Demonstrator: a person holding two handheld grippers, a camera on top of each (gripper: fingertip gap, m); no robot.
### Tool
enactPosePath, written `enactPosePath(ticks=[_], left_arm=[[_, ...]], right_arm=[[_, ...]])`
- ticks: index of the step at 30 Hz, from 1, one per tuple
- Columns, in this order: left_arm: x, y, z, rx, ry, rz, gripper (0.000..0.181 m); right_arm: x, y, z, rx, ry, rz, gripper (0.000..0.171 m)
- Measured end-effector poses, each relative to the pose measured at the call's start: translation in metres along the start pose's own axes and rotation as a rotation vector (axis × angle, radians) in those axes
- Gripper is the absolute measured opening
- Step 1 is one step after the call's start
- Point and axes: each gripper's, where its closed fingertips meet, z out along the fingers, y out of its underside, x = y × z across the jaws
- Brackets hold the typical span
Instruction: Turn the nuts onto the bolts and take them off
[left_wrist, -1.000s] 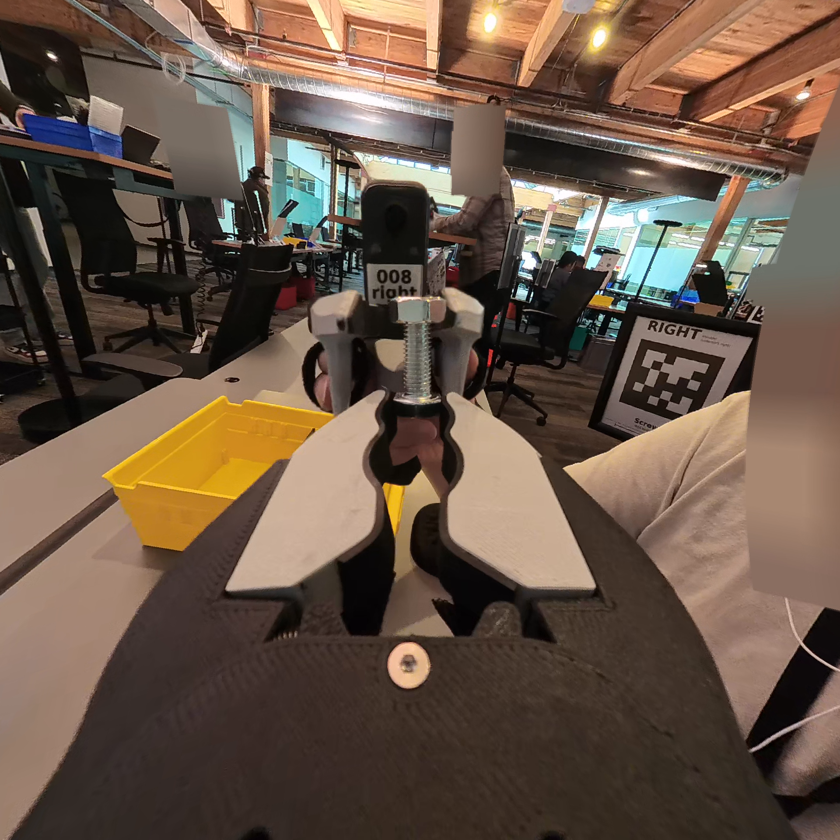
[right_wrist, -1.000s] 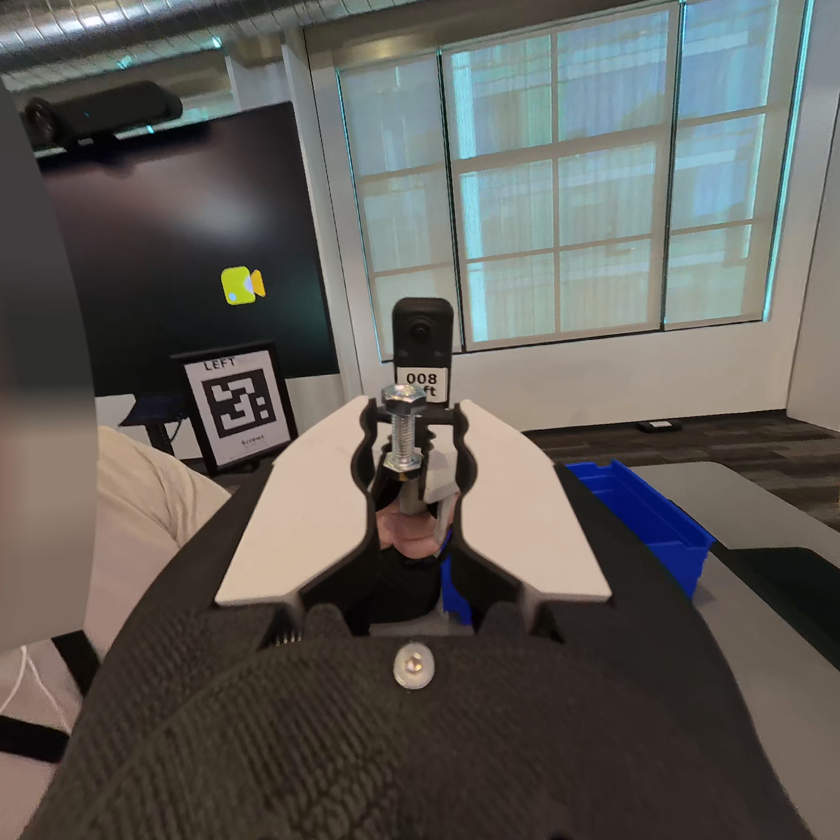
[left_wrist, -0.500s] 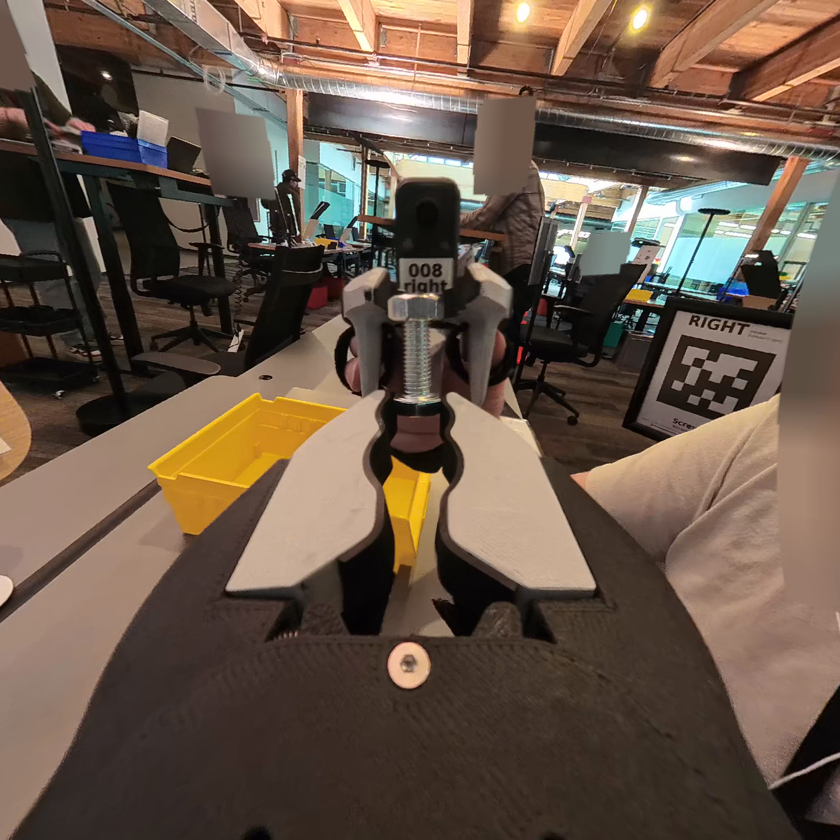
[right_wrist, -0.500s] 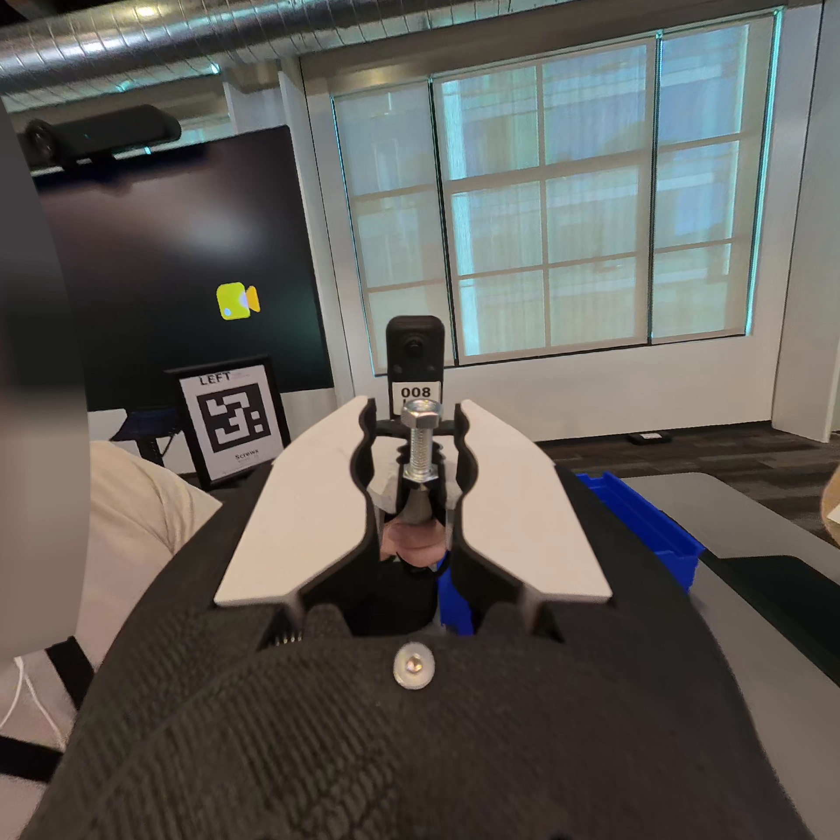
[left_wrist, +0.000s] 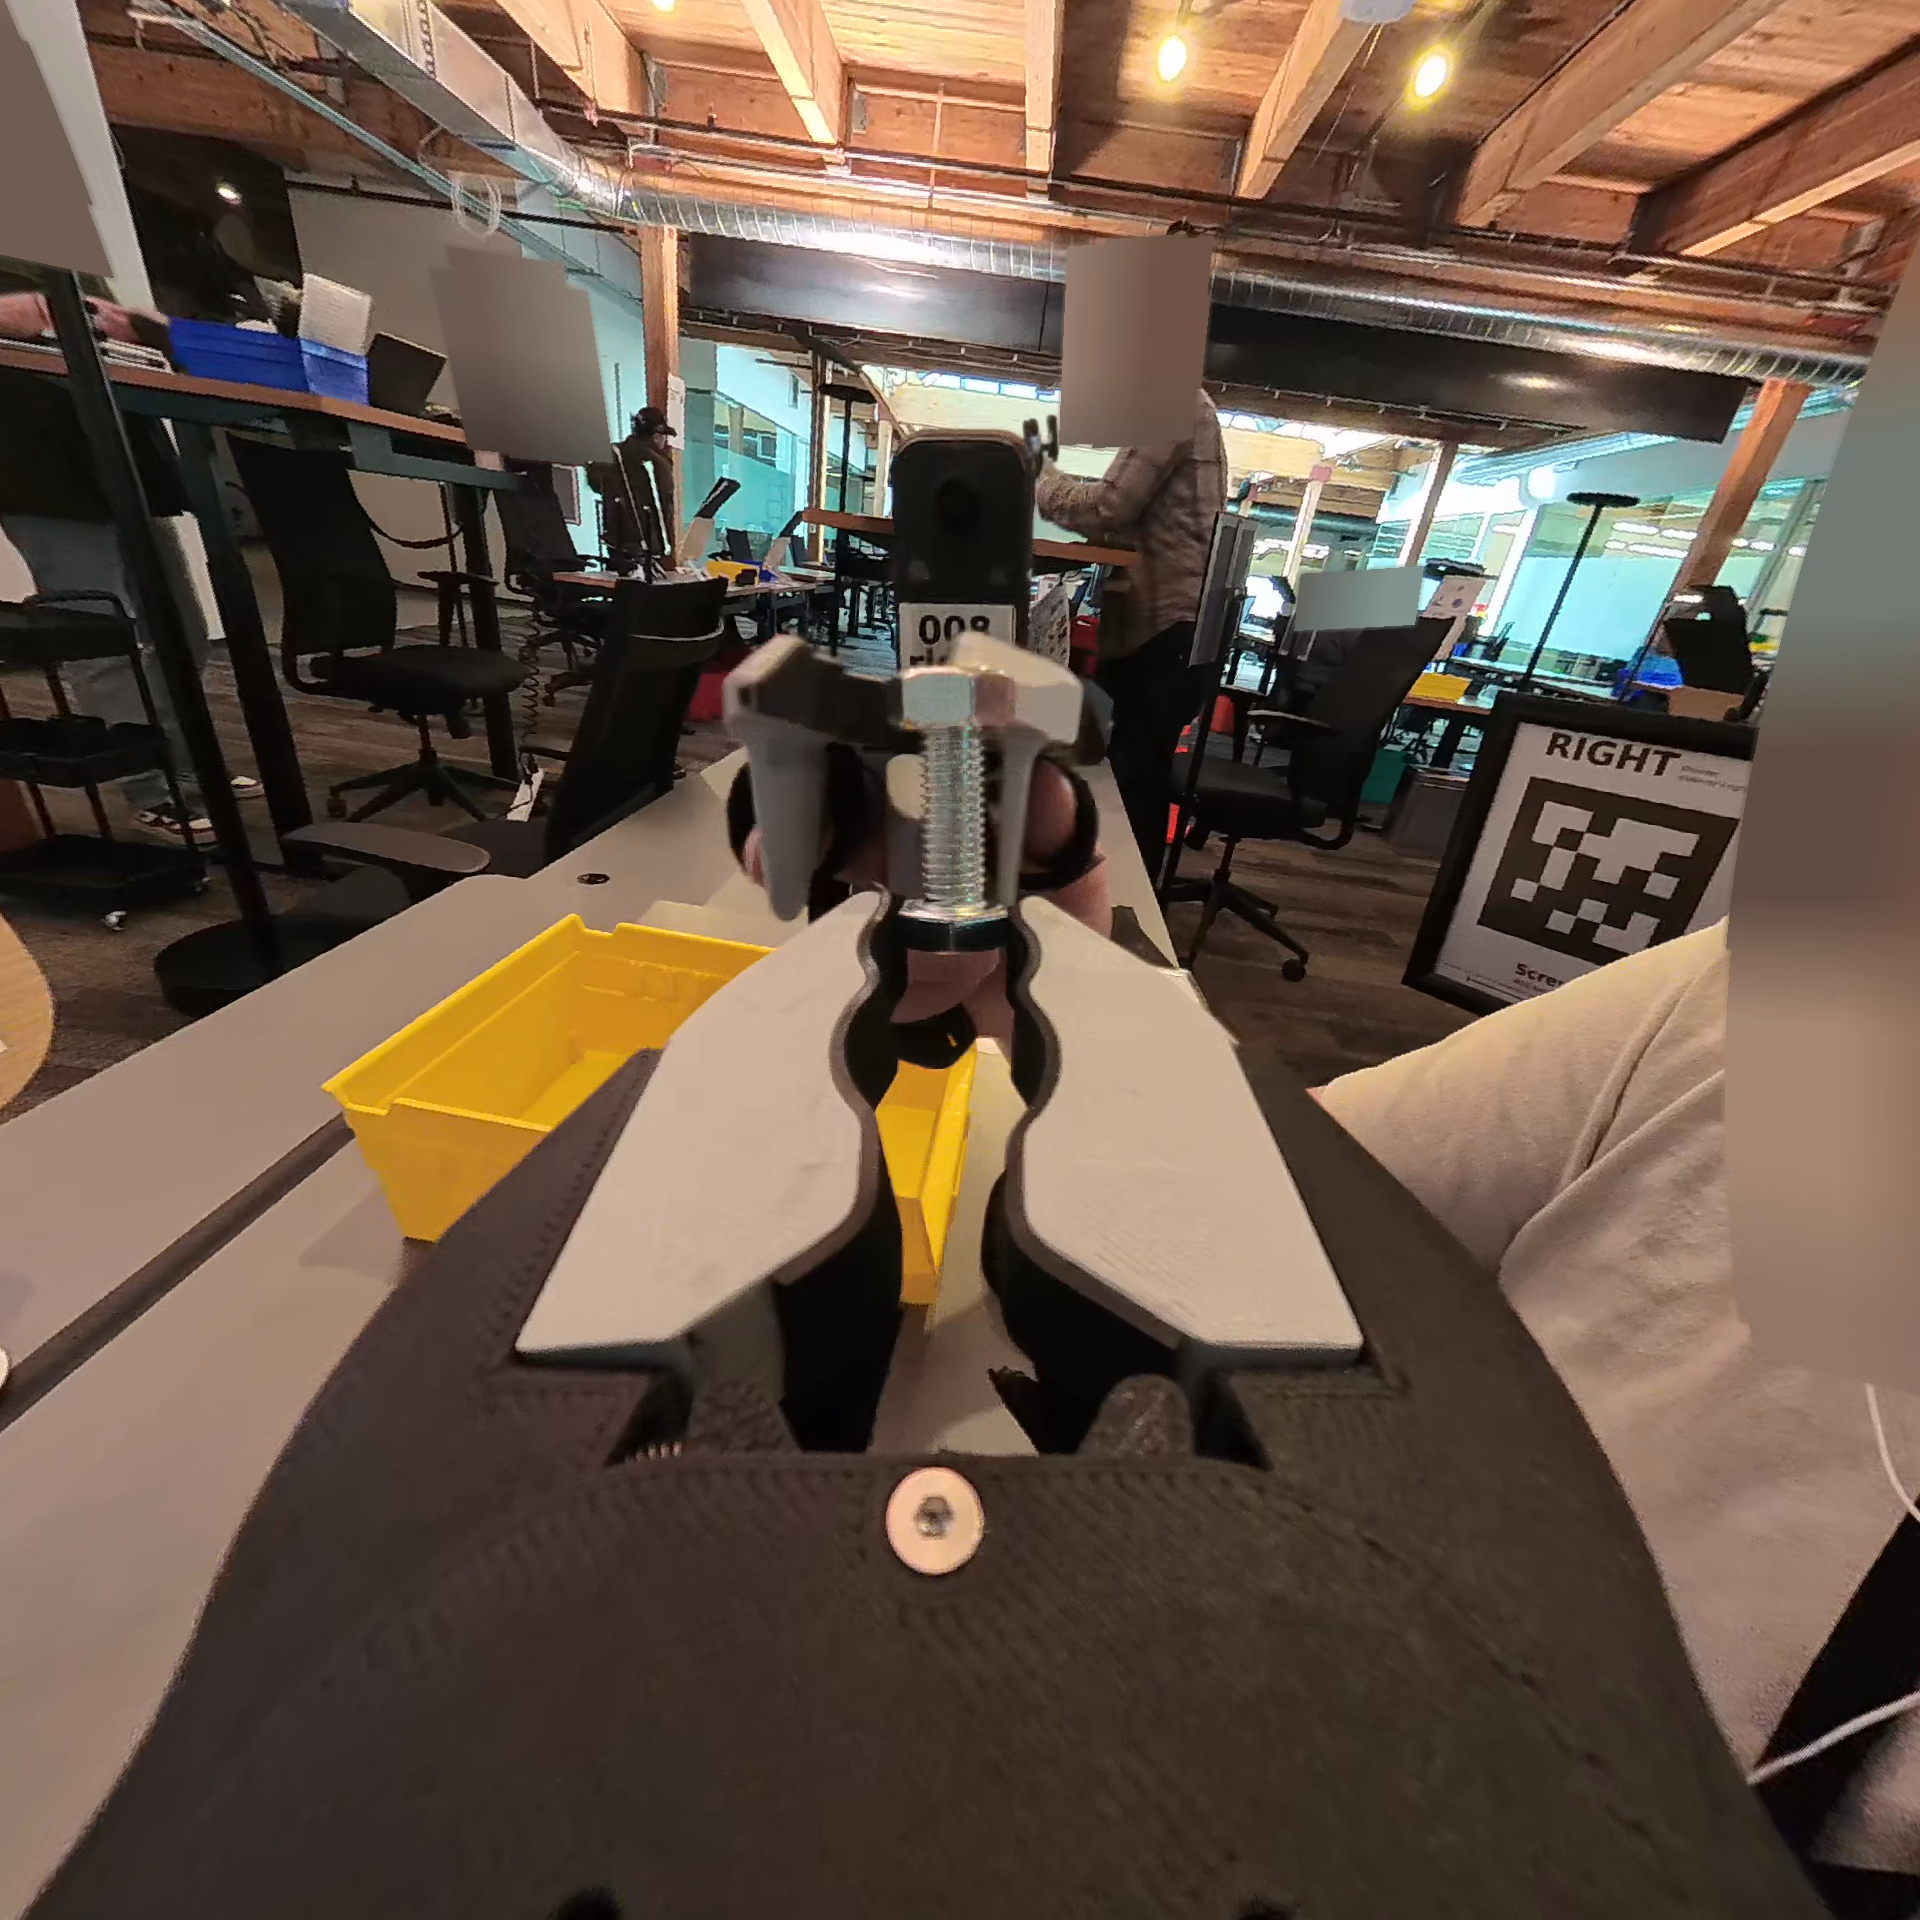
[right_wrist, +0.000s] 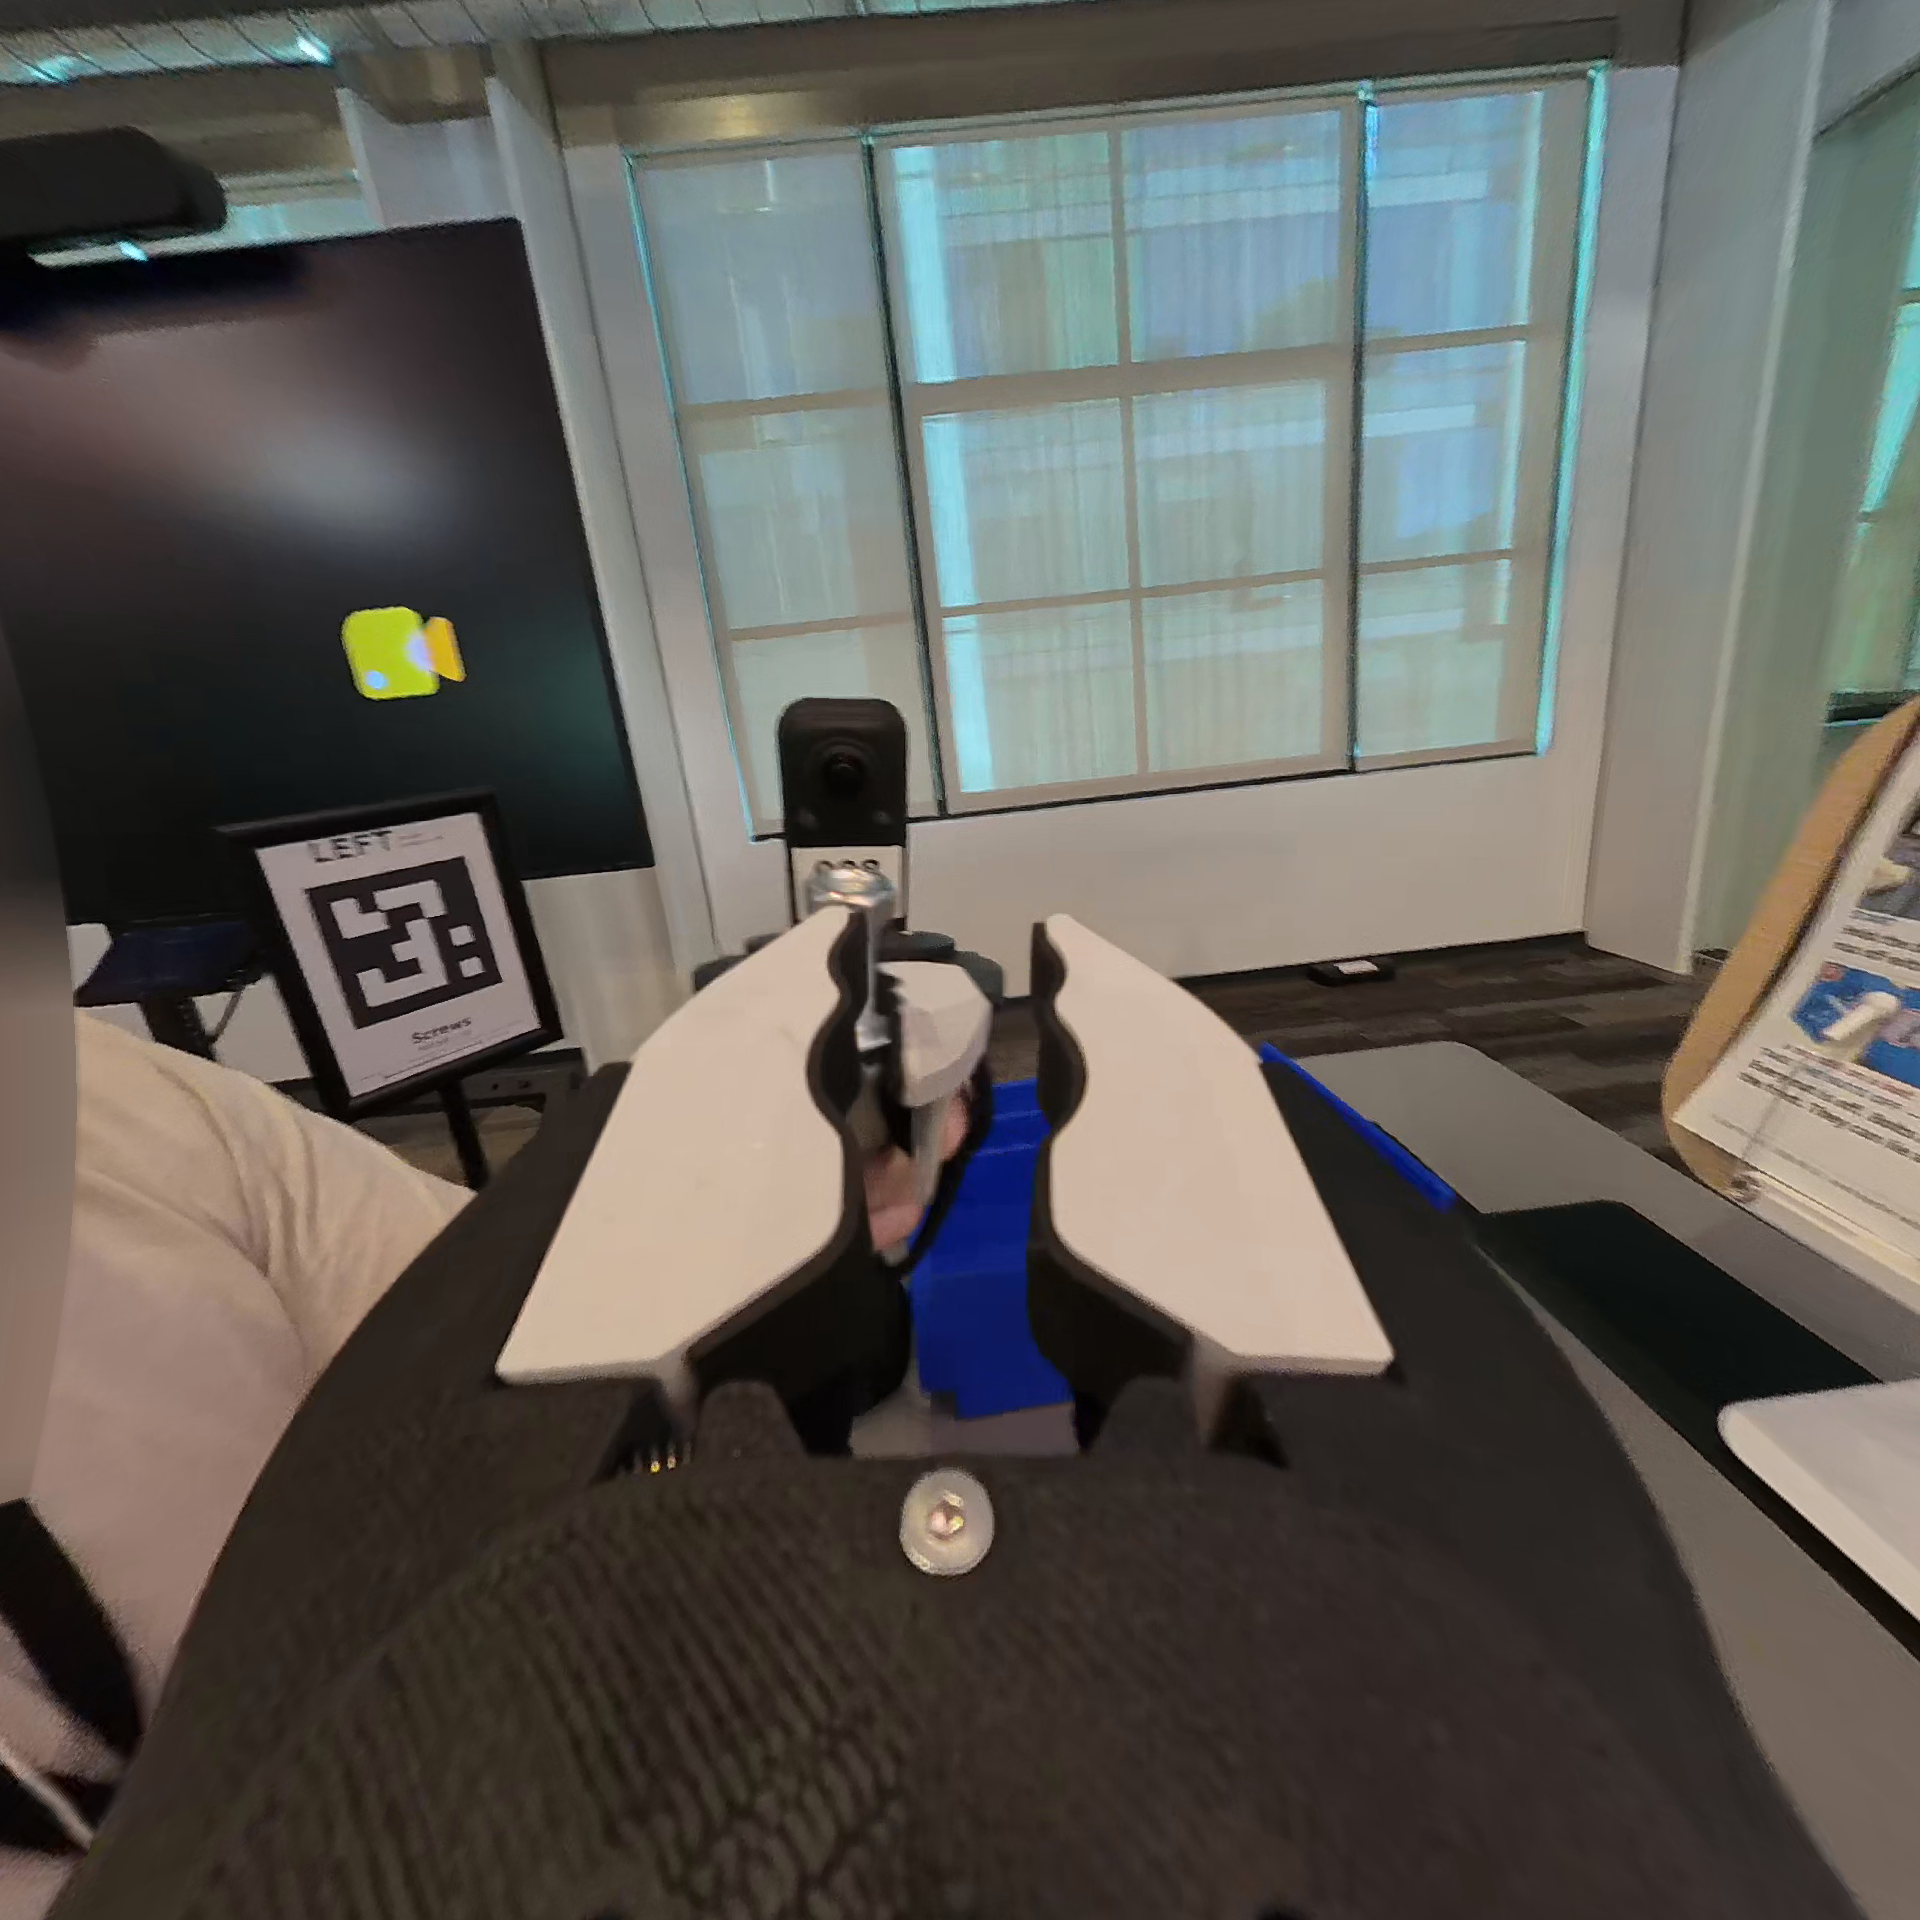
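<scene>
Grey-fingered black claw (left_wrist: 948, 940) (cream sleeve (left_wrist: 1558, 1143))

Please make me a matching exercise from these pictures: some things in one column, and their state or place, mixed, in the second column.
1 nut
2 yellow bin
3 blue bin
4 right gripper

a open
b partly hidden behind the left gripper
c clamped in the left gripper
d seen between the right gripper's fingers

Pairs: 1c, 2b, 3d, 4a

A grey table (left_wrist: 156, 1164) is seen with a dark seam running along it. A yellow bin (left_wrist: 499, 1081) is set on its top. In the right wrist view, a blue bin (right_wrist: 987, 1309) and a black mat (right_wrist: 1621, 1288) are laid on the grey surface.
</scene>
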Motion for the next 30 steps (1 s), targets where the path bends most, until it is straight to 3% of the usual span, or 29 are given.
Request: enactPosePath(ticks=[18, 25, 30], left_arm=[[0.005, 0.001, 0.002, -0.003, 0.032, -0.003, 0.018], [0.011, -0.001, 0.001, 0.008, 0.063, -0.009, 0.018], [0.011, 0.000, 0.002, 0.003, 0.067, -0.016, 0.018]], right_arm=[[-0.020, 0.001, 0.007, 0.005, -0.099, 0.025, 0.031], [-0.006, -0.002, 0.001, 0.033, -0.071, 0.057, 0.027], [-0.025, 0.002, 0.009, 0.007, -0.123, 0.022, 0.031]])
